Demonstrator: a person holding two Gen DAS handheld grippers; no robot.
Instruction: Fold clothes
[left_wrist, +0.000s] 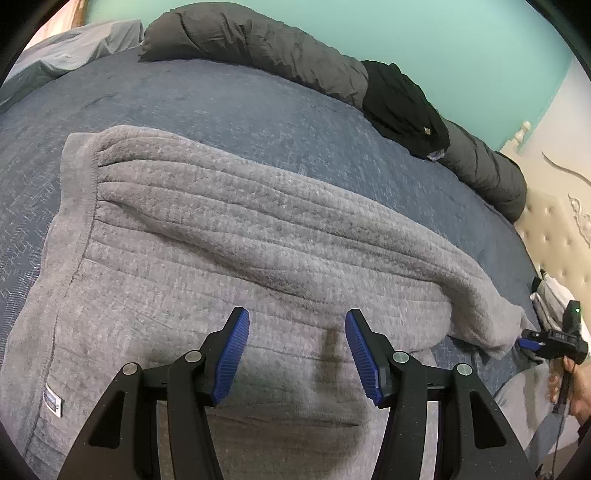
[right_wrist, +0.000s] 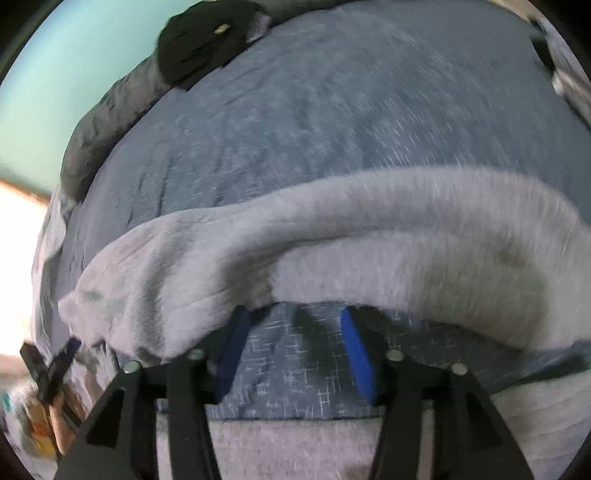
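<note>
A grey ribbed fleece garment (left_wrist: 229, 236) lies spread on the blue bedspread (left_wrist: 221, 107), with a white label near its left hem. My left gripper (left_wrist: 297, 328) hovers over its near part, jaws wide apart and empty. In the left wrist view the right gripper (left_wrist: 532, 341) sits at the garment's right tip. In the right wrist view, which is blurred, my right gripper (right_wrist: 290, 325) is open; the fleece (right_wrist: 369, 236) drapes over the left finger's tip, and the bedspread (right_wrist: 332, 110) shows between the fingers. The left gripper (right_wrist: 55, 363) shows at the lower left.
A dark grey rolled duvet (left_wrist: 266, 44) runs along the bed's far edge by the teal wall. A black garment (left_wrist: 402, 107) lies on it, also seen in the right wrist view (right_wrist: 199, 40). A cream tufted headboard (left_wrist: 554, 236) stands at the right.
</note>
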